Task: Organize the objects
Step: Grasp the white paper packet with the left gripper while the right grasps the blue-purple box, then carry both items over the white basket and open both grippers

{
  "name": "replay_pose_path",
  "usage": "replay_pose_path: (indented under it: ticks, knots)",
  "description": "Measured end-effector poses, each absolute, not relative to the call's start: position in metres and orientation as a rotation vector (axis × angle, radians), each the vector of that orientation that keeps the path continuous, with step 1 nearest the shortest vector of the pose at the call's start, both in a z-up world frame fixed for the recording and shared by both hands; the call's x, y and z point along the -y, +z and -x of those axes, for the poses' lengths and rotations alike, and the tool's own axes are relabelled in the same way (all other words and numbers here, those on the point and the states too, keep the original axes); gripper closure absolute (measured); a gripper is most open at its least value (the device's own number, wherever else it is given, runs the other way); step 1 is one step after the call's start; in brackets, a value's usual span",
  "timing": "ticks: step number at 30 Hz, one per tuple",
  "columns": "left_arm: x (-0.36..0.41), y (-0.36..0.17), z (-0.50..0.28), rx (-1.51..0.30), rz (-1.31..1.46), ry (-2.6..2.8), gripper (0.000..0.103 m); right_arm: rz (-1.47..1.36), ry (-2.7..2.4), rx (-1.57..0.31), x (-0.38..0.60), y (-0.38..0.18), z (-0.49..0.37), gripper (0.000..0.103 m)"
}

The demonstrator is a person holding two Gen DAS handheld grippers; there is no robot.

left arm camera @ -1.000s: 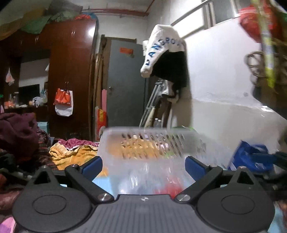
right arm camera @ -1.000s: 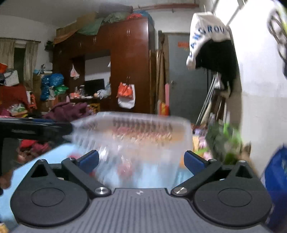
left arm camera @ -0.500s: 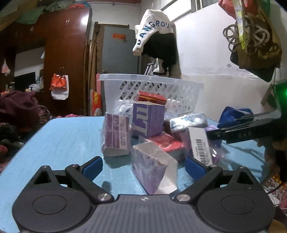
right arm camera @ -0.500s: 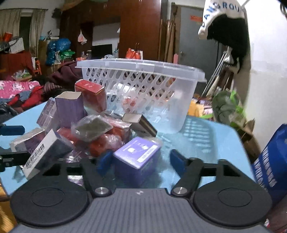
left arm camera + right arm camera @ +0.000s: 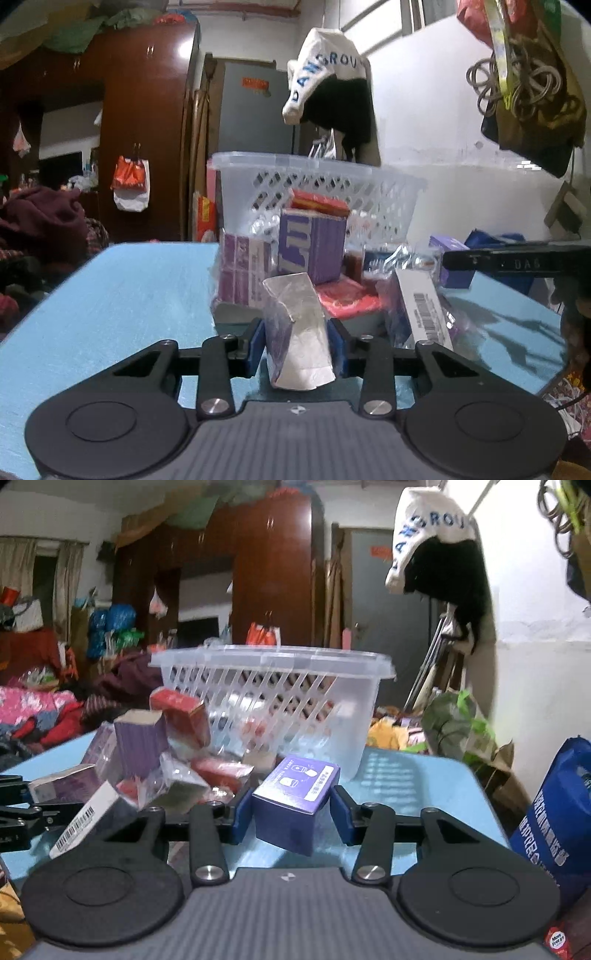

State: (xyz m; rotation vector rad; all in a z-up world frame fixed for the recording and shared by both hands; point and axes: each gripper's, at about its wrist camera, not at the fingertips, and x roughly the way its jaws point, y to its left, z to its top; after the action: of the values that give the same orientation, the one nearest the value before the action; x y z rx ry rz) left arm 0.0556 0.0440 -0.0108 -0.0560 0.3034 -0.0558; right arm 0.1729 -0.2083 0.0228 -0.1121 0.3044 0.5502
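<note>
Two handheld grippers work over a light blue bench (image 5: 110,295) in a cluttered room. A heap of small boxes and wrapped packets lies on the bench in front of a clear plastic basket (image 5: 273,686) with slotted sides, which stands at the far edge.

The left gripper (image 5: 297,345) is closing its blue pads on a purple and white carton (image 5: 299,332) at the near end of the heap; the pads already touch both its sides. The carton looks crumpled and leans slightly.

The right gripper (image 5: 291,812) is closing on a dark purple box (image 5: 295,801) with a printed label on top, and its pads press against the box on both sides. The box sits tilted, near the basket's front corner.

The sorting seems to be at an early stage. The basket looks nearly empty, though its hazy wall makes that hard to confirm, and most items remain on the bench. Two are gripped; neither is lifted clear yet.

Left in the heap are a tall purple box (image 5: 314,247), a red box (image 5: 181,716) perched on top, flat red packets (image 5: 347,299), a long white box with a barcode (image 5: 424,306) and shiny wrapped packets. The tall stack stands between the left gripper and the basket, so a carried item would probably need to rise over it. A blue bag (image 5: 554,812) stands off the bench's right side.
</note>
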Motion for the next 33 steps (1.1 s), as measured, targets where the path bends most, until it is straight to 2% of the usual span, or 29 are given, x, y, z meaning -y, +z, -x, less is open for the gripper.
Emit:
replay_pose_path:
  ticks: [18,33]
  knots:
    - [-0.056,0.001,-0.042,-0.212,0.091,-0.059,0.062,-0.021,0.559,-0.202,0.226,0.023,-0.169,0.055]
    - [-0.065,0.011,-0.039,-0.174,0.098,-0.064,0.062,-0.011,0.546,-0.189,0.221,0.024,-0.168,0.056]
